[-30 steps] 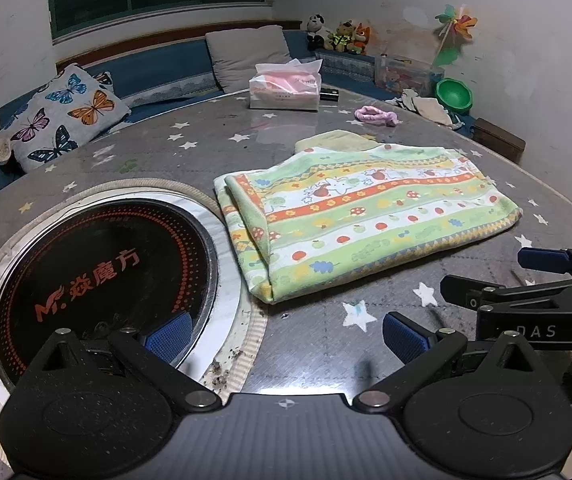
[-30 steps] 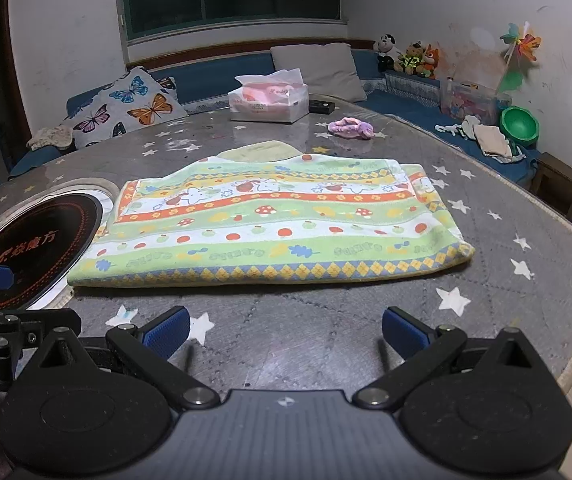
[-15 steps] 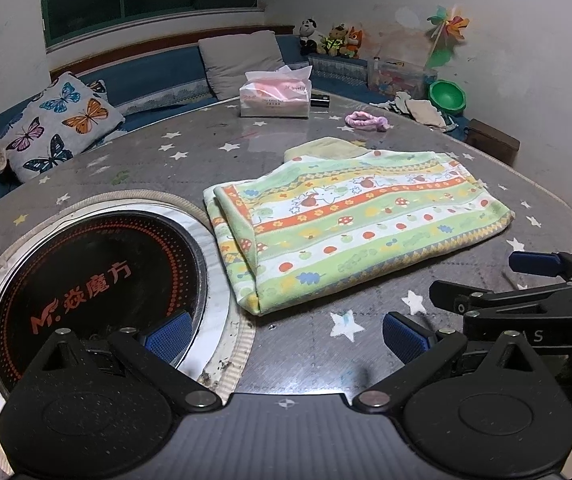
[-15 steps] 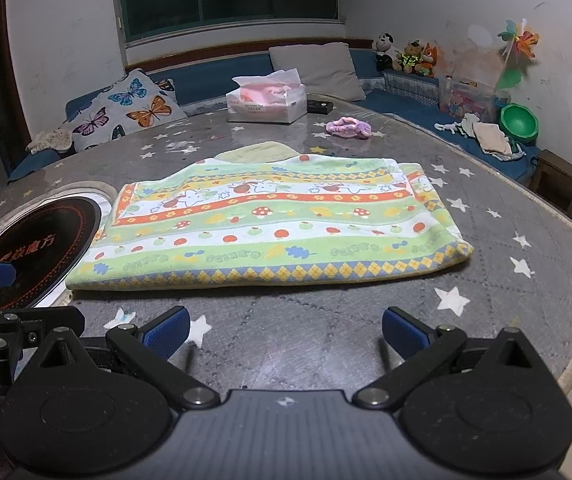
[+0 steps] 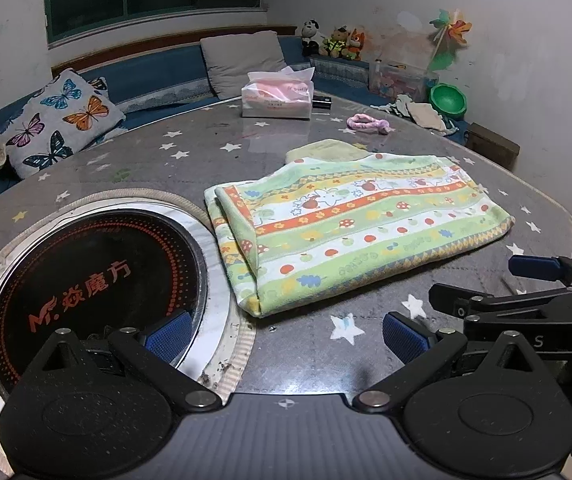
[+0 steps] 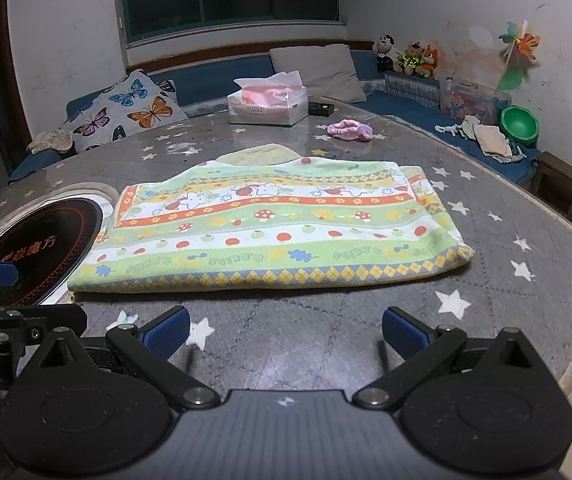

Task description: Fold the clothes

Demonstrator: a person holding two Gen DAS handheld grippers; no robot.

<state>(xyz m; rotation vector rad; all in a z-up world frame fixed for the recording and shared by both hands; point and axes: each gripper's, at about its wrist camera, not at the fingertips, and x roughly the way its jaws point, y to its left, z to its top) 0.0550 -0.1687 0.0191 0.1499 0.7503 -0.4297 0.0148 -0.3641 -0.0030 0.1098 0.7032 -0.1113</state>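
A folded cloth (image 5: 350,236) (image 6: 273,228) with green, orange and white stripes and fruit prints lies flat on the grey star-patterned table (image 5: 189,152). A pale yellow cloth (image 5: 326,151) (image 6: 259,155) peeks out from behind it. My left gripper (image 5: 286,334) is open and empty, held back from the cloth's near left corner. My right gripper (image 6: 283,330) is open and empty too, short of the cloth's front edge. Each gripper shows at the side of the other's view.
A round black induction hob (image 5: 85,280) (image 6: 33,248) is set into the table left of the cloth. A tissue box (image 5: 277,98) (image 6: 267,104) and a pink scrunchie (image 5: 367,123) (image 6: 349,128) lie at the far side. A bench with cushions runs behind; the table edge curves at right.
Both grippers have drawn back slightly from the cloth and stay open. The cloth has not moved on the table.
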